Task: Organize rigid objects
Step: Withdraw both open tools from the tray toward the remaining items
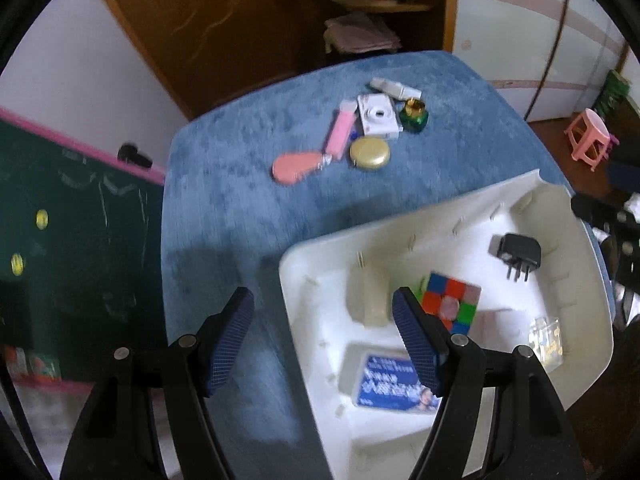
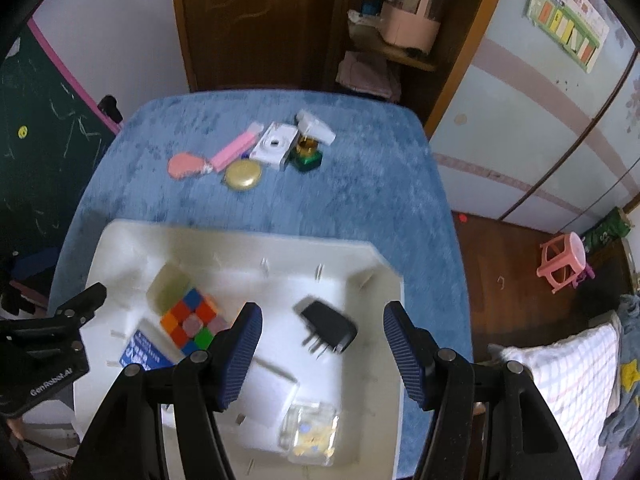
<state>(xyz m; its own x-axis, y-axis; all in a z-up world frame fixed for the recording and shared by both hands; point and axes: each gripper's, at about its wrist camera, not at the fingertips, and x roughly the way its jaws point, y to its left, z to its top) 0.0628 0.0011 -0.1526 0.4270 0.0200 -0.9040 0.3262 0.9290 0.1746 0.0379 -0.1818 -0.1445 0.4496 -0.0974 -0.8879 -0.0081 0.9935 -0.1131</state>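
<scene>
A white bin (image 1: 576,360) (image 2: 384,280) sits at the near edge of the blue table (image 1: 240,184) (image 2: 360,200). Inside it lie a colour cube (image 1: 452,300) (image 2: 192,320), a black plug adapter (image 1: 518,254) (image 2: 328,328), a blue-labelled box (image 1: 392,384) (image 2: 144,354), a pale block (image 1: 368,296) (image 2: 166,286) and a clear plastic case (image 1: 546,342) (image 2: 310,432). My left gripper (image 1: 322,340) hangs open over the bin's left rim, nothing between its fingers. My right gripper (image 2: 322,354) stands open above the bin, holding nothing.
Further back on the table lie a white toy camera (image 1: 378,116) (image 2: 274,144), a gold round tin (image 1: 369,153) (image 2: 242,175), a pink bar (image 1: 340,132) (image 2: 234,148), a salmon paddle-shaped piece (image 1: 294,167) (image 2: 185,165), a green-gold jar (image 1: 414,114) (image 2: 306,154) and a white box (image 1: 394,88) (image 2: 316,124). A chalkboard (image 1: 72,220) stands left.
</scene>
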